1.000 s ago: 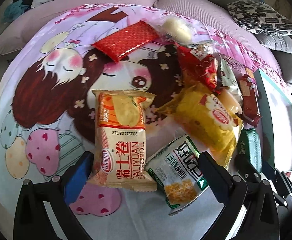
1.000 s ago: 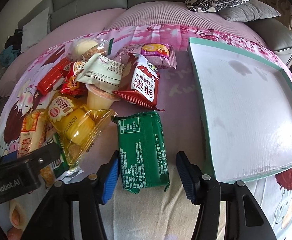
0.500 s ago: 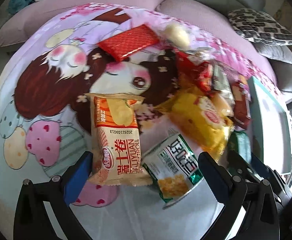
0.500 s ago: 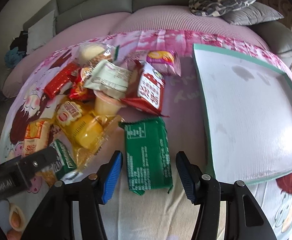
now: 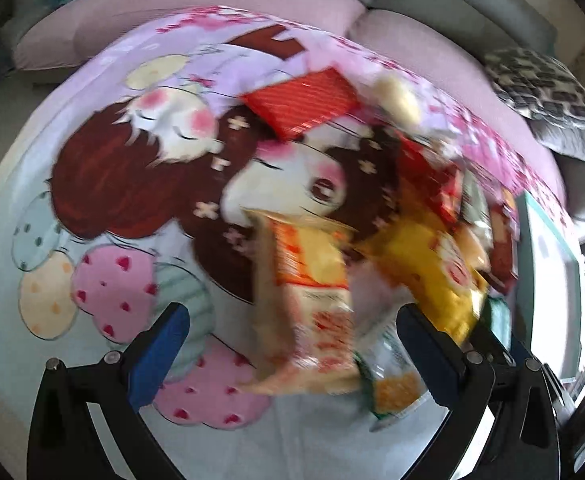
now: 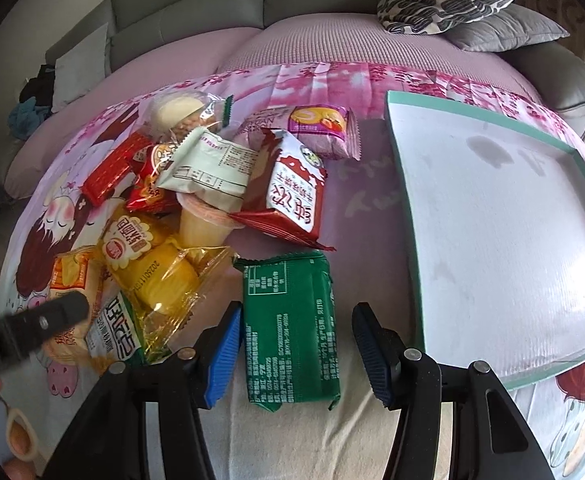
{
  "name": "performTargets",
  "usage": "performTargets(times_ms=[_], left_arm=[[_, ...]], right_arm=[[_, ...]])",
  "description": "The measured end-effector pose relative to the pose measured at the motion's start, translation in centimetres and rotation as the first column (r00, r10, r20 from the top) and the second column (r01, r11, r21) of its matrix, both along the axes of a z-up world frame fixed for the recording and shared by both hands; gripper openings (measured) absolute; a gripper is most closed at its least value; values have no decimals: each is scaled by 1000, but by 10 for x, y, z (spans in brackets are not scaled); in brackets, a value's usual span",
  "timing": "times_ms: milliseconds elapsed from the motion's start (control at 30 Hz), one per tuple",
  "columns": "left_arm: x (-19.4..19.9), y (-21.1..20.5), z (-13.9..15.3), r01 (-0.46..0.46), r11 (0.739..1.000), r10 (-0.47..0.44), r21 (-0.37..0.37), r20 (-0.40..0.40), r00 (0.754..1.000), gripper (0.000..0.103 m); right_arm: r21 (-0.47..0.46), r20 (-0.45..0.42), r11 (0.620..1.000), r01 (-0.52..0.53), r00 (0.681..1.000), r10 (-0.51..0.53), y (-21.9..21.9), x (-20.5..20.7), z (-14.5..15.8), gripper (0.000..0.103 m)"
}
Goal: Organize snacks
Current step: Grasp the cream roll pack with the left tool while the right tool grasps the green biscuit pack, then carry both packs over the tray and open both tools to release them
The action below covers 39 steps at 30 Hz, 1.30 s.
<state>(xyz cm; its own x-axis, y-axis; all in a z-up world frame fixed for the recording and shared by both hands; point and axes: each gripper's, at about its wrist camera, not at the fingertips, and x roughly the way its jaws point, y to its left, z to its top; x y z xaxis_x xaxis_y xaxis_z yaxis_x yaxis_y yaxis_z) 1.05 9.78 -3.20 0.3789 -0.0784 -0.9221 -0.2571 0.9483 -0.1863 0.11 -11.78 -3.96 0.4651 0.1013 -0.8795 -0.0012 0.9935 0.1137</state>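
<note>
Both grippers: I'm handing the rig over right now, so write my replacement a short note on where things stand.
Left gripper: open, empty, over the orange egg-roll pack and the green-and-white packet; that view is motion-blurred.
Right gripper: open, its fingers straddling the green packet, which lies flat on the cartoon cloth; no grip yet.
Tray: right of the snacks, nothing in it.
Pile: yellow bag, jelly cup, red-and-white pack, purple pack and others lie loose.
Done: nothing sorted. Left: everything; probably the green packet first.
</note>
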Motion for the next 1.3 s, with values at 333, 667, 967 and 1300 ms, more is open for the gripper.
performTargets(times_ms=[333,667,967,1300], left_arm=[[7,-16,-7,88,996,-88,6,-2,996,57],[-1,-6,7,54,999,-55,7,51,997,37],[-5,-9,34,30,999,-25,-30,155,988,37],[25,-73,86,185,981,-167,-57,229,959,37]], right_arm=[[21,7,1000,1,1000,-1,-3,-1,1,43],[48,71,999,11,997,-14,-6,-10,17,42],[72,150,996,58,986,-68,-21,-18,40,42],[86,187,976,198,959,-211,-77,-6,73,42]])
